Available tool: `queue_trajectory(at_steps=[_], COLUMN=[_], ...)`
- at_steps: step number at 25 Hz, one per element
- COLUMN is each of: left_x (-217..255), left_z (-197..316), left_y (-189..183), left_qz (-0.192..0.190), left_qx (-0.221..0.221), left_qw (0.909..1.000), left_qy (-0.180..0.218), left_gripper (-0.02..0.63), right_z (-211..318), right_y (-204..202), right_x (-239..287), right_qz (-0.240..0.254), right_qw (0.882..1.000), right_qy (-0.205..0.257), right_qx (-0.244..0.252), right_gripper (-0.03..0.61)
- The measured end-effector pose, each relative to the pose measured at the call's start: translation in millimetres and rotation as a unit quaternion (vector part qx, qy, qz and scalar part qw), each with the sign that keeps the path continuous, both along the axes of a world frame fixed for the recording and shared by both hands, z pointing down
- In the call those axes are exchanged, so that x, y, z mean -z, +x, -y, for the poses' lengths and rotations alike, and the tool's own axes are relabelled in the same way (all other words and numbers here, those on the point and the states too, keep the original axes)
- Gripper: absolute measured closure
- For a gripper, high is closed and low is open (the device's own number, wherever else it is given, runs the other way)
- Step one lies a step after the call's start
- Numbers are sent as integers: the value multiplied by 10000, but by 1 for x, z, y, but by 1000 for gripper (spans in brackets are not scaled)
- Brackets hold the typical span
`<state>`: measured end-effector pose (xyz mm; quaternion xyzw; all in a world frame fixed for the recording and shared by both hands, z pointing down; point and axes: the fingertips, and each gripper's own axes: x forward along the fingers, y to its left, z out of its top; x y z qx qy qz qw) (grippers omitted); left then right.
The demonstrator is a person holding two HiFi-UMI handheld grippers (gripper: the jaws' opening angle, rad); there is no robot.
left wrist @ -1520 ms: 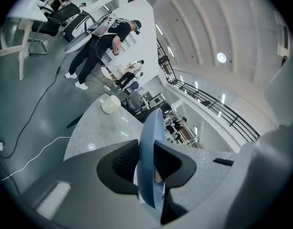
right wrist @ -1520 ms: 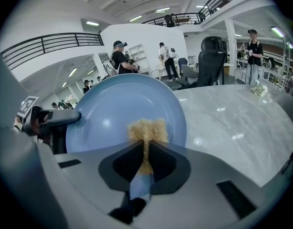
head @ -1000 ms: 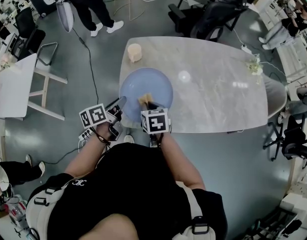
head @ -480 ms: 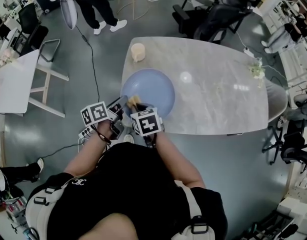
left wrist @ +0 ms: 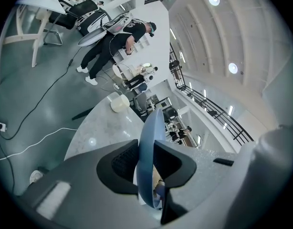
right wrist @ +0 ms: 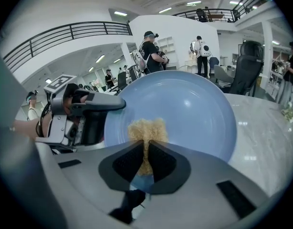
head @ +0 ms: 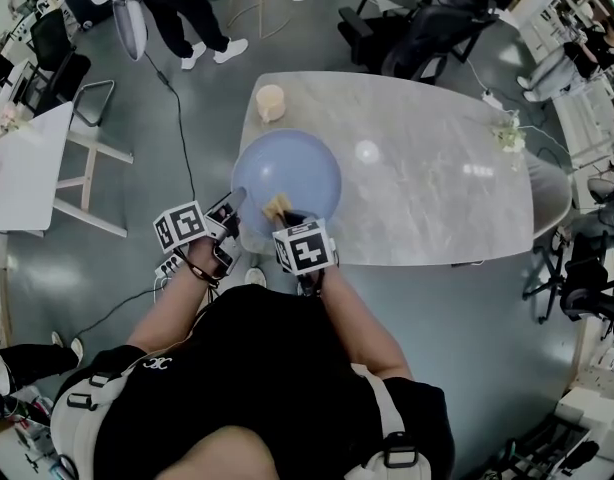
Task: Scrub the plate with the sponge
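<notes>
**dishpit_dan:** Quick check, where's your plate [head: 297, 168] right now? From the head view I see it over the near left corner of the tabletop [head: 437, 183], pale blue, right up against the left edge.

**rig_lurker:** Yep, and your left tongs [head: 237, 204] have it. In the left gripper view the jaws are clamped on the rim, one on each face. You see the plate [left wrist: 147, 142] edge-on there, standing close to upright between them. So it's tipped up, not lying flat. I honestly can't tell whether its lower rim touches the tabletop.

**dishpit_dan:** And the sponge [head: 277, 207]?

**rig_lurker:** That's in your right tongs [head: 290, 216]. The right gripper view shows the jaws squeezed together on it, with only a thin strip of tan sponge [right wrist: 146, 130] between the pads. The frayed end sticks out past the tips. It sits against the inner face of the plate [right wrist: 194, 109], low and left of centre, and it looks like it's touching. In the same view your left tongs [right wrist: 96, 109] grip the rim on the left side, just beside the sponge.

**dishpit_dan:** Anything else on the table?

**rig_lurker:** A cream cup [head: 270, 103] by the far left corner of the tabletop, near the plate's far rim but apart from it. The left gripper view catches the same cup [left wrist: 120, 103] past the plate. The two tongs are close together at the near edge, left one at the plate's left rim and right one at its near side.
</notes>
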<state>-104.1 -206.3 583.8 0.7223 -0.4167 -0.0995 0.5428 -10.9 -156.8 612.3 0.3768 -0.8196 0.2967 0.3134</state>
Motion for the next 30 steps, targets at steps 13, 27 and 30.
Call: queue_trajectory(at_steps=[13, 27, 30], left_x=[-6, -40, -54], left_z=[-13, -12, -15], left_y=[7, 14, 17], left_qz=[8, -387, -368], left_qx=[-222, -121, -205], left_qw=[9997, 9969, 9957], left_qy=[-53, -671, -827], left_gripper=[532, 532, 532], right_z=[22, 36, 22], right_y=[72, 145, 158], right_x=[-13, 115, 137], right_qz=[-500, 1622, 1772], right_qw=[9937, 9070, 8864], right_qy=[218, 2860, 3223], right_qx=[-978, -2632, -2812], right_gripper=[546, 548, 548])
